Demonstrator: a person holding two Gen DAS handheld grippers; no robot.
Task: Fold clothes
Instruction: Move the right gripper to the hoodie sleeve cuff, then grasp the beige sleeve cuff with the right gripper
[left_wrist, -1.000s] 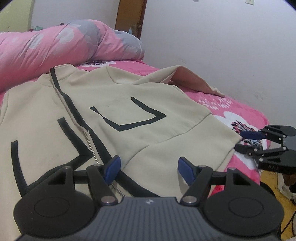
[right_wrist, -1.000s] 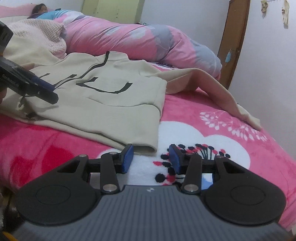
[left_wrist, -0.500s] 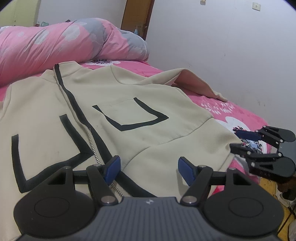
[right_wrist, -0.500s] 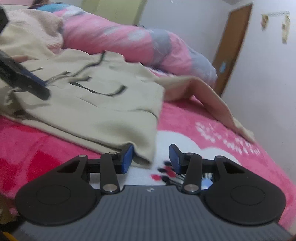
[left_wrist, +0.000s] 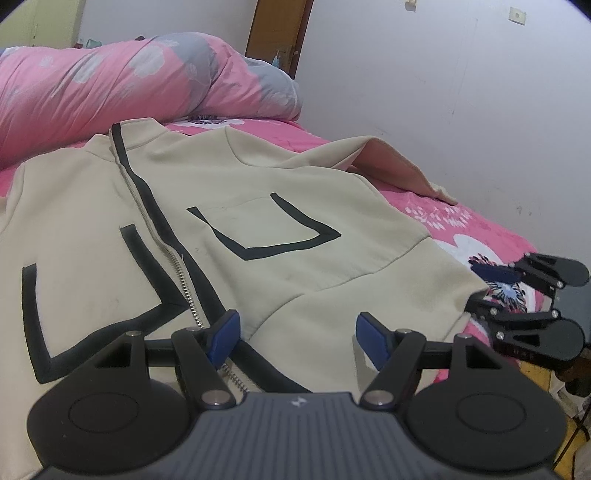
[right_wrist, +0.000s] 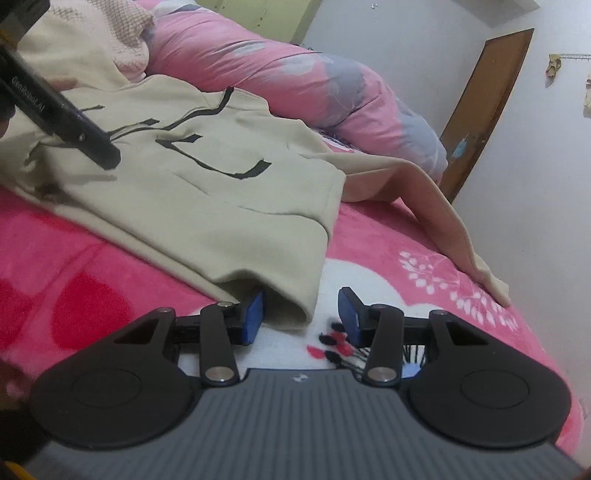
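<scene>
Bed (right_wrist: 92, 280): jacket (right_wrist: 207, 206) hem between right jaws

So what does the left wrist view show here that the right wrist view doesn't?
Only the left wrist view shows the zip running down the jacket's front, and the right tool from outside, at the hem's right corner.

Only the right wrist view shows that hem corner lying between the right tool's open jaws, plus a pale knitted blanket at top left.

Both show the cream jacket on the pink bedspread, its outstretched sleeve, the rolled pink quilt and the brown door.
</scene>
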